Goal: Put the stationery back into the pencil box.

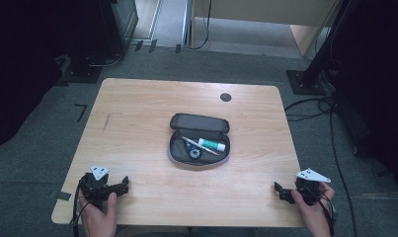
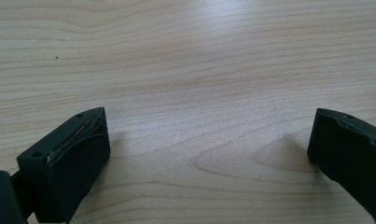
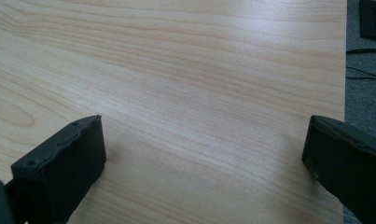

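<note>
At the near corners of the counter, the left gripper and right gripper rest with jaws spread wide, holding nothing. Mid-counter, well apart from both, lies the open pencil case, lid folded back, a white tube and a pen inside. Looks like the starting pose: next comes a reach inward to the case. Bare wood all around gives plenty of room, though both hands sit close to the near edge.
</note>
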Tool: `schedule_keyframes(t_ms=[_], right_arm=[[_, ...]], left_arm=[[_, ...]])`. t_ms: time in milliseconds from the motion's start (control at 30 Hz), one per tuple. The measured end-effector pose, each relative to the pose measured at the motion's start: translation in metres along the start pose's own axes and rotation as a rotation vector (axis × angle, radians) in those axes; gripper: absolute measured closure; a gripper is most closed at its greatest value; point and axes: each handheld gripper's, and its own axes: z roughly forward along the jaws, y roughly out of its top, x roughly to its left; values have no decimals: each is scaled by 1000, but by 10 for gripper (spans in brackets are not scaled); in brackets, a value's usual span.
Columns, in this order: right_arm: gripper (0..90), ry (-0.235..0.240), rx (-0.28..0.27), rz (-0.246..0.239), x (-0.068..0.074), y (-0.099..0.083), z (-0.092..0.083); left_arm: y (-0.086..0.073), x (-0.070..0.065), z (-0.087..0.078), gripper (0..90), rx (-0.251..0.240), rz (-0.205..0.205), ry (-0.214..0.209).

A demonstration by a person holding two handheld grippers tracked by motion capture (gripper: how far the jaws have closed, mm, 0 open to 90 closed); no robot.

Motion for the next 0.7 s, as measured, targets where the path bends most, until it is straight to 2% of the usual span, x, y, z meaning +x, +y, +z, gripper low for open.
schedule_keyframes(t_ms=[700], right_arm=[[0, -13, -1, 18, 2, 1, 1]], left_arm=[[1, -1, 0, 0, 1, 3, -3]])
